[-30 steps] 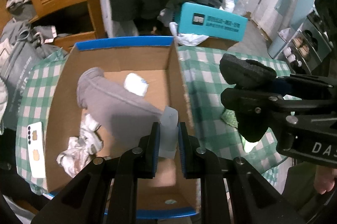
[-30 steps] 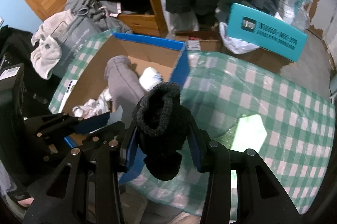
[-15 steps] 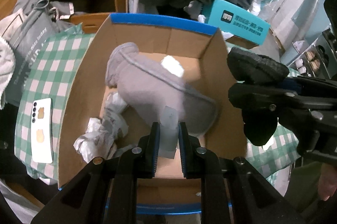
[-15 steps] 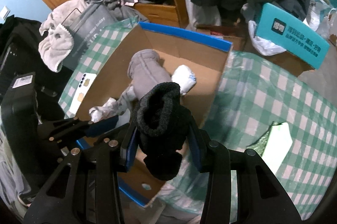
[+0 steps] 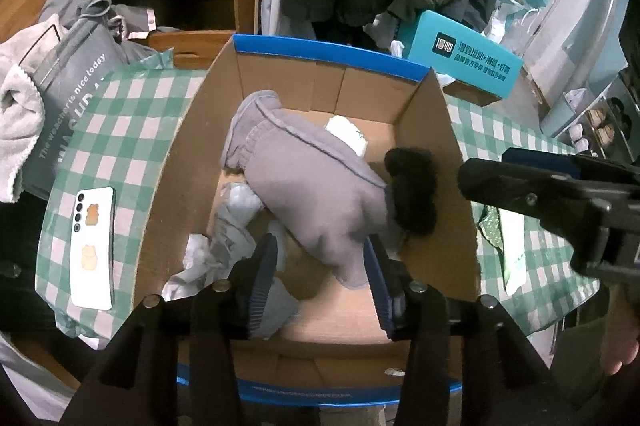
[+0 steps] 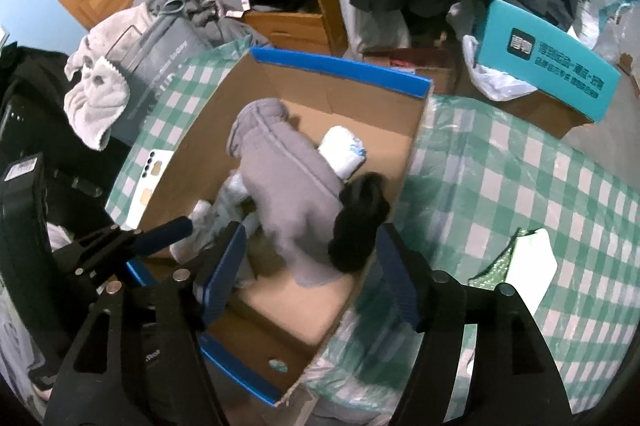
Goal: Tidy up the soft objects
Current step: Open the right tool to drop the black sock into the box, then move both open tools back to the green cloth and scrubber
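A white phone [image 5: 93, 248] lies on the checked tablecloth [image 5: 120, 130] at nine o'clock; a teal box [image 5: 464, 60] sits at one o'clock.

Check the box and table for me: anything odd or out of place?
A white phone lies on the checked cloth left of the cardboard box, hardly a soft object. The black knit item looks blurred beside the grey garment. Both the left gripper and right gripper are open.

Left gripper [image 5: 320, 274]: jaws spread wide, nothing between them, poised above the box [image 5: 452, 130]. Right gripper [image 6: 308, 266]: jaws likewise apart, empty, over the box's right wall.
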`<state>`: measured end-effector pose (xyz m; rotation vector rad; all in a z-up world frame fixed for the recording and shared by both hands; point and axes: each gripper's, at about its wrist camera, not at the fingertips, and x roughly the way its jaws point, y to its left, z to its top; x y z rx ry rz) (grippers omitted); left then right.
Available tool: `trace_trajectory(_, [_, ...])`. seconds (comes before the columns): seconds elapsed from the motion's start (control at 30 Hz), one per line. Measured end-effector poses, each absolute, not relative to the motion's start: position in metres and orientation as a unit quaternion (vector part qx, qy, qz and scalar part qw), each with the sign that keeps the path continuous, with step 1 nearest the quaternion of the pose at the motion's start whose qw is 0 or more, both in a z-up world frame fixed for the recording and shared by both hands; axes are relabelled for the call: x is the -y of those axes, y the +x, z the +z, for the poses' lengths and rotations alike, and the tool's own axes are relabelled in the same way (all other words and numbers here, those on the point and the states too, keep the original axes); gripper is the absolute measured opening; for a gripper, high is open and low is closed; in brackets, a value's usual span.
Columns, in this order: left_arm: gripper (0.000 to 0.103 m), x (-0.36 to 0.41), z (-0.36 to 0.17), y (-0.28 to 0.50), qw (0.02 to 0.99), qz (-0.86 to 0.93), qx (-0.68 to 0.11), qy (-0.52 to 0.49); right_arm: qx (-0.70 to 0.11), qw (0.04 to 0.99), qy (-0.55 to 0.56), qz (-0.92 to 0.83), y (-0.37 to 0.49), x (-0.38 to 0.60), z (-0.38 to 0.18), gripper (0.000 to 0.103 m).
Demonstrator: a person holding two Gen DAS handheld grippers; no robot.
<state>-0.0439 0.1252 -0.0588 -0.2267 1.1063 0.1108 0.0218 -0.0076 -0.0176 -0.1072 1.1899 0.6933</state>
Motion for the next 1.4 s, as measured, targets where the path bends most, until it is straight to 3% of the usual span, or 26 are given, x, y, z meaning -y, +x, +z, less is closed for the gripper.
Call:
trace_trajectory(0.77, [0.057,-0.059,-0.038,-0.023,0.853,0.007,-0.515,-0.087,-0.549,0.801,-0.016,0.238,0.039,0.106,-0.025,0.071])
trace_trajectory(1.4, [0.060,0.031,-0.060,0.019,0.833,-0.047,-0.548,-0.064,-0.562,0.809,-0.002,0.173,0.051,0.195,-0.050,0.071])
